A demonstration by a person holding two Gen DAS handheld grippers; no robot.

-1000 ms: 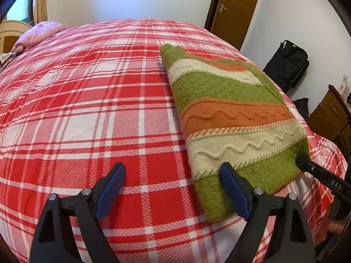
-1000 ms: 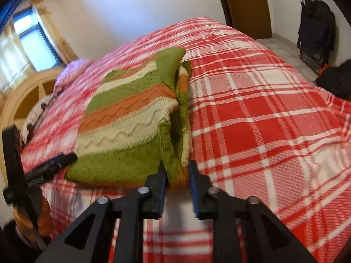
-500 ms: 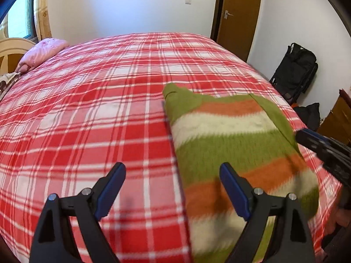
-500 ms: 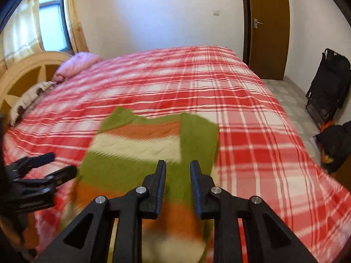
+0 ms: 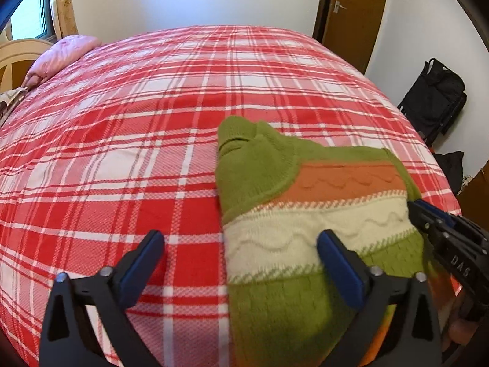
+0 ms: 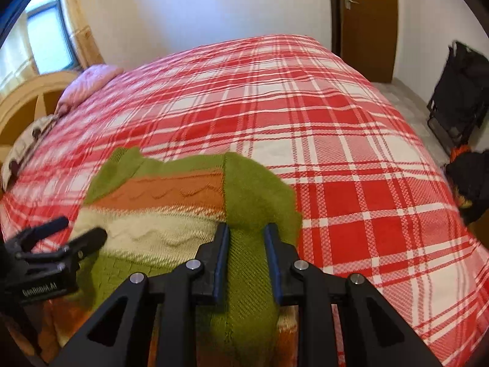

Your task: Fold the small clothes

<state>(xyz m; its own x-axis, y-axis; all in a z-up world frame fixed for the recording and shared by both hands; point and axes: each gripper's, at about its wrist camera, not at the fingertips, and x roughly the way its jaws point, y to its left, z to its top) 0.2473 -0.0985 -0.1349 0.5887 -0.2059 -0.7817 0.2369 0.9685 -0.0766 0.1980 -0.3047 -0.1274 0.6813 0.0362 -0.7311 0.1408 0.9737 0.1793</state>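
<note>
Now doubled shorter across plaid bedspread [image 5: 152, 140]: striped sweater [image 5: 305, 214]. Right gripper [image 6: 246, 229] pinching its green fold; left gripper [image 5: 241, 244] opening wide, gripping nothing.

Red plaid bed [image 5: 152, 153]; pink pillow [image 5: 61, 58] far left; brown door [image 5: 351, 9], black bag [image 5: 434, 104] right.
</note>
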